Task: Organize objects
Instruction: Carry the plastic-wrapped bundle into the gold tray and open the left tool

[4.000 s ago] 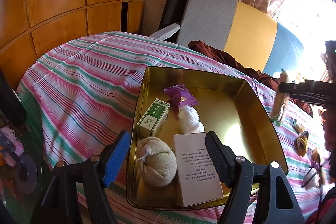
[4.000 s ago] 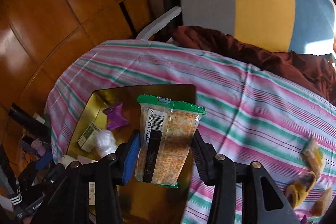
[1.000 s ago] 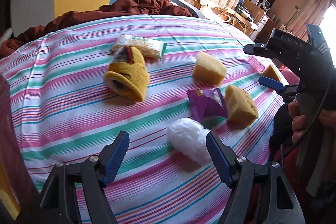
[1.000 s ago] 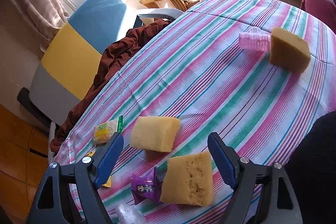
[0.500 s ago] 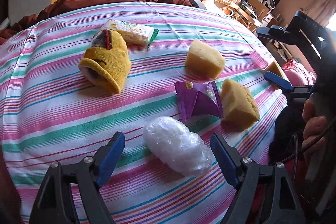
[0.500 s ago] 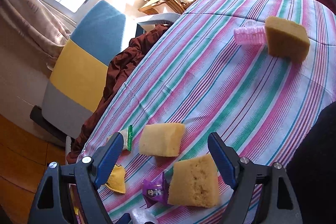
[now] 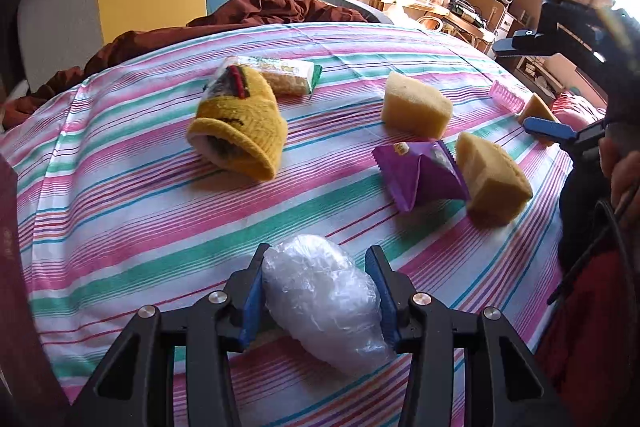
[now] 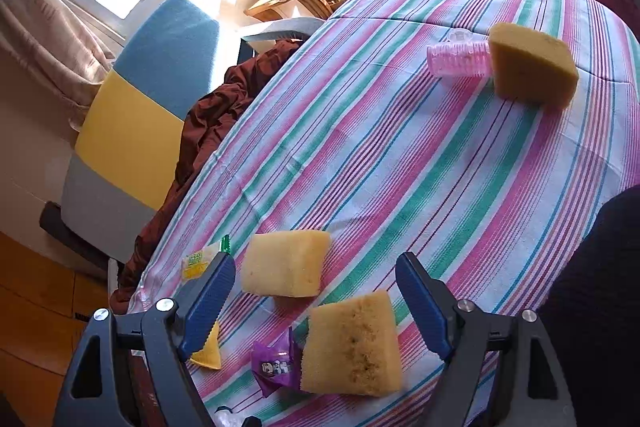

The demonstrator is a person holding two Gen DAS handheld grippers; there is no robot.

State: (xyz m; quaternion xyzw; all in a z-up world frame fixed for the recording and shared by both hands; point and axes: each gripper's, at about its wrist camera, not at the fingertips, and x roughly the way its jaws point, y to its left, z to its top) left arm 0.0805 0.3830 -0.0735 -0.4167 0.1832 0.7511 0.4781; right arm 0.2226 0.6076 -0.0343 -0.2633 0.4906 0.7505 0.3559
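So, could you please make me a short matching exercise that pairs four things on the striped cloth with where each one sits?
Things:
1. clear plastic bundle
2. purple snack packet
3. pink ribbed piece
4. yellow knitted hat

Places:
A. touching the far sponge
B. between the left tongs
C. in front of the green-edged biscuit pack
D. against the near sponge

Pairs: 1-B, 2-D, 3-A, 4-C

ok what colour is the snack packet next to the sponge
Purple; the snack packet shows best in the left wrist view, touching the sponge.
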